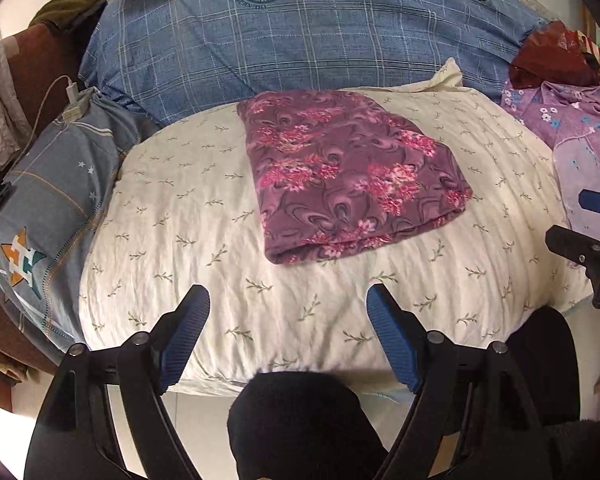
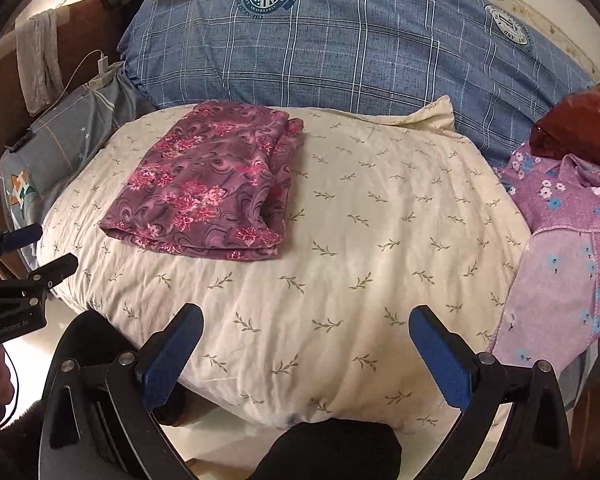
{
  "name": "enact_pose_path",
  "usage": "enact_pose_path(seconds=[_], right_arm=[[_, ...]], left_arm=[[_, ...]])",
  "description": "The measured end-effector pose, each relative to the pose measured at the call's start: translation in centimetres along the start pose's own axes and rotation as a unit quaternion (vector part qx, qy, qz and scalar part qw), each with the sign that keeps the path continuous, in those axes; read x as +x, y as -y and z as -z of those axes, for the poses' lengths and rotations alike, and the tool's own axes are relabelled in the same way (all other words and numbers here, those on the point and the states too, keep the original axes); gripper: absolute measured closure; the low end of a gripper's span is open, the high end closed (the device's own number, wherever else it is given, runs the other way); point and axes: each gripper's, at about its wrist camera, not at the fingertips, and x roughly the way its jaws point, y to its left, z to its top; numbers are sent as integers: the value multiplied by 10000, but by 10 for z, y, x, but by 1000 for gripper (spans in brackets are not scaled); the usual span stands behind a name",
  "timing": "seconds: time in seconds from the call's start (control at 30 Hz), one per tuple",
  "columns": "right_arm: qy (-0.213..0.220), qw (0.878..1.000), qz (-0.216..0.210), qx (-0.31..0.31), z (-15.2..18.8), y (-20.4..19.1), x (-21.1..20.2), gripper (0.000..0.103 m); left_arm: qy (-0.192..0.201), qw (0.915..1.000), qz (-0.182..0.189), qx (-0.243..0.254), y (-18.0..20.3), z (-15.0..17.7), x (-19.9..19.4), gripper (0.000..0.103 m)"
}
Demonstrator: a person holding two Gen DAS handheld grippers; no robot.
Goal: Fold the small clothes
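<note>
A purple garment with pink flowers (image 1: 352, 176) lies folded into a thick rectangle on the cream leaf-print cushion (image 1: 204, 240). It also shows in the right wrist view (image 2: 208, 184), toward the cushion's (image 2: 380, 240) far left. My left gripper (image 1: 288, 300) is open and empty, held above the cushion's near edge, short of the garment. My right gripper (image 2: 306, 318) is open and empty over the cushion's near part, to the right of the garment. Each gripper shows at the edge of the other's view: the right one (image 1: 588, 232), the left one (image 2: 28, 252).
A lilac flowered garment (image 2: 564, 248) lies loose at the right, with a dark red bag (image 2: 580, 124) behind it. A big blue checked pillow (image 2: 340, 48) lies behind the cushion. A grey-blue pillow (image 1: 48, 200) with a charger and cable (image 1: 74, 98) is at the left.
</note>
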Motion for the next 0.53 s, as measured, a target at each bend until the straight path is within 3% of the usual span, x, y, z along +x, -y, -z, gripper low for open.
enact_pose_path(seconds=[0.37,0.53], right_arm=[[-42,9999,39,156,1,7,1,0],[-106,9998,181,75,1,6,4,0]], left_arm=[[-172,9985,515,-13,10,-3,2,22],[116,9982,595,-46,10,-15,-12,22]])
